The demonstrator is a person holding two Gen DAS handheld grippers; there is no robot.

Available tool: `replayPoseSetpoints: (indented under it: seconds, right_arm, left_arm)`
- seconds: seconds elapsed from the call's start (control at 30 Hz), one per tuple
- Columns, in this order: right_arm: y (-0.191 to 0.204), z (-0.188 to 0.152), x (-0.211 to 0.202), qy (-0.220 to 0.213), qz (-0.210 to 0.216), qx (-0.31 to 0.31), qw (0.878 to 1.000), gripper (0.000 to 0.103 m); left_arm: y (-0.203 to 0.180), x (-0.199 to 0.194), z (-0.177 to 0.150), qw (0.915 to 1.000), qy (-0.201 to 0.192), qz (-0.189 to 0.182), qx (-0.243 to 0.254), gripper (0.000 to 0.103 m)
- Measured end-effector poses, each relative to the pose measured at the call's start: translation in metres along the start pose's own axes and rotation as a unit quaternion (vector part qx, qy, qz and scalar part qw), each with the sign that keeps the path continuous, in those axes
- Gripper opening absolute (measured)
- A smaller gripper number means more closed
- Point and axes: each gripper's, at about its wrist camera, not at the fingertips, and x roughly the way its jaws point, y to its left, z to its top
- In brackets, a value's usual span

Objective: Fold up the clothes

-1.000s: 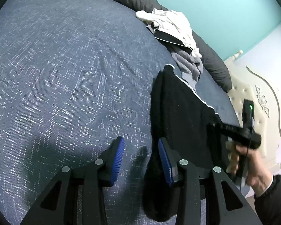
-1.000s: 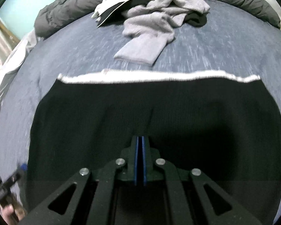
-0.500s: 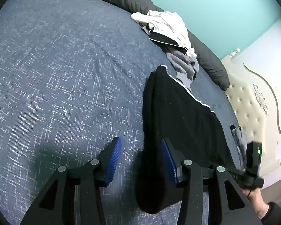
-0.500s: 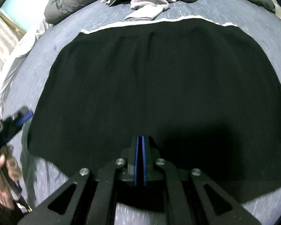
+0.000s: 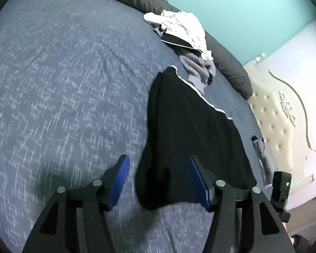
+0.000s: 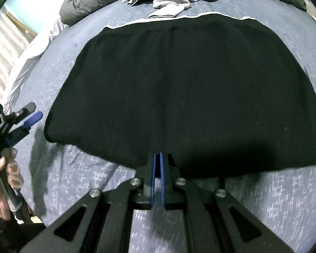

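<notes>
The black garment (image 6: 185, 88) lies flat on the bed (image 5: 63, 84), unfolded; left tongs (image 5: 160, 185) released, right tongs (image 6: 157, 158) nearly clenched, apparently empty.

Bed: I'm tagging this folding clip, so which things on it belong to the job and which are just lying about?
In the job:
black garment
right gripper, shut at its near edge
left gripper, open

Lying about:
clothes pile
dark duvet
headboard
</notes>
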Motion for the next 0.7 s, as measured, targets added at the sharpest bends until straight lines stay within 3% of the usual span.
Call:
replayPoseSetpoints:
  seconds: [0.27, 0.7]
  right_arm:
    - [-0.013, -0.019, -0.022, -0.004, 0.007, 0.021, 1.0, 0.005]
    - [-0.099, -0.051, -0.085, -0.054, -0.004, 0.105, 0.993, 0.005]
  left_arm:
    - [-0.004, 0.006, -0.022, 0.9996, 0.024, 0.004, -0.011, 0.065]
    - [0.005, 0.037, -0.037, 0.9971, 0.041, 0.001, -0.064, 0.066]
